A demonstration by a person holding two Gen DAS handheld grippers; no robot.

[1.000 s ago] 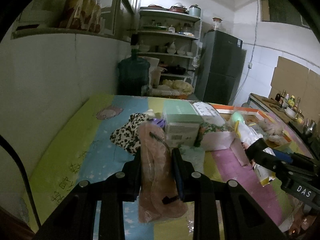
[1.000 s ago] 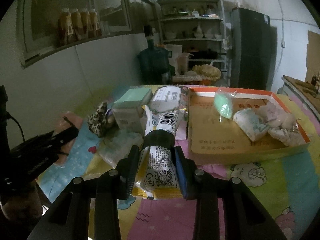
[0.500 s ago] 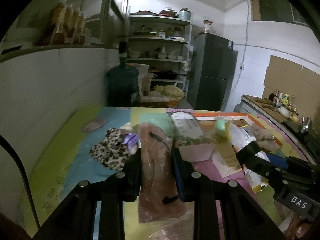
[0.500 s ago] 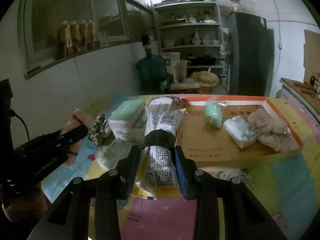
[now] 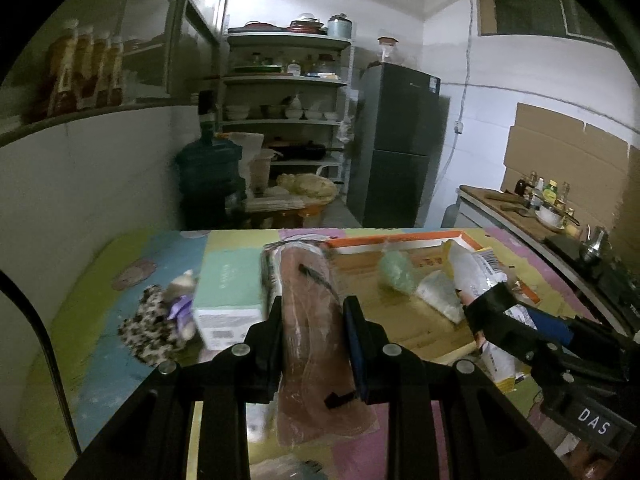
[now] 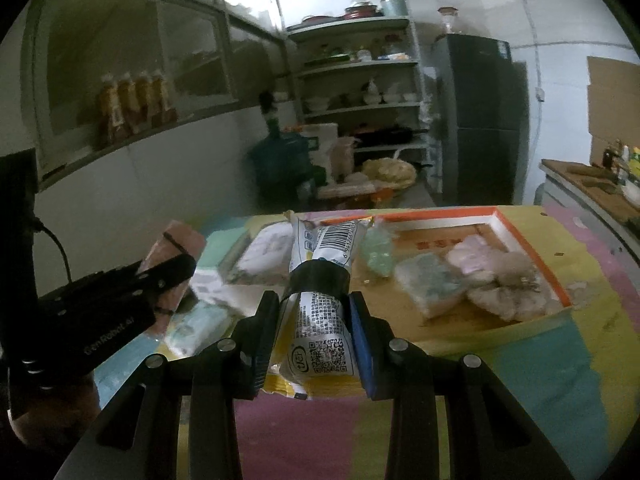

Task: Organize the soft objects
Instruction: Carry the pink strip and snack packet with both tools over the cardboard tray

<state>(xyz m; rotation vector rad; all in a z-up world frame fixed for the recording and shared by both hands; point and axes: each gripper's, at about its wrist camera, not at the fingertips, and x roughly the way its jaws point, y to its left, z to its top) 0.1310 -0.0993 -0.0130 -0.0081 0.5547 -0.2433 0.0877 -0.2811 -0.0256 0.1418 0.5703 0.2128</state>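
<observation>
1. My left tongs (image 5: 313, 314) are clamped on a pink bagged pack (image 5: 316, 344), which sticks up between the fingers, above the table.
2. My right tongs (image 6: 314, 312) grip a white and yellow packet (image 6: 320, 320) with a black band round its middle; its barcode end points at the far edge of the table.
3. In the left view the right tongs and their packet show at the right side, over the near rim of the cardboard tray (image 5: 436, 236).
4. The tray lies on the right half of the table (image 6: 560, 360), which wears a patchwork cartoon cloth.
5. Inside the tray I see a green bagged bundle (image 6: 376, 252), a pale wrapped pack (image 6: 434, 284) and a fluffy beige heap (image 6: 508, 280) near its right wall.
6. Left of the tray stands a mint-topped box (image 5: 230, 284), and just beside it, nearer the left edge, lies a leopard-print soft thing (image 5: 154, 328).
</observation>
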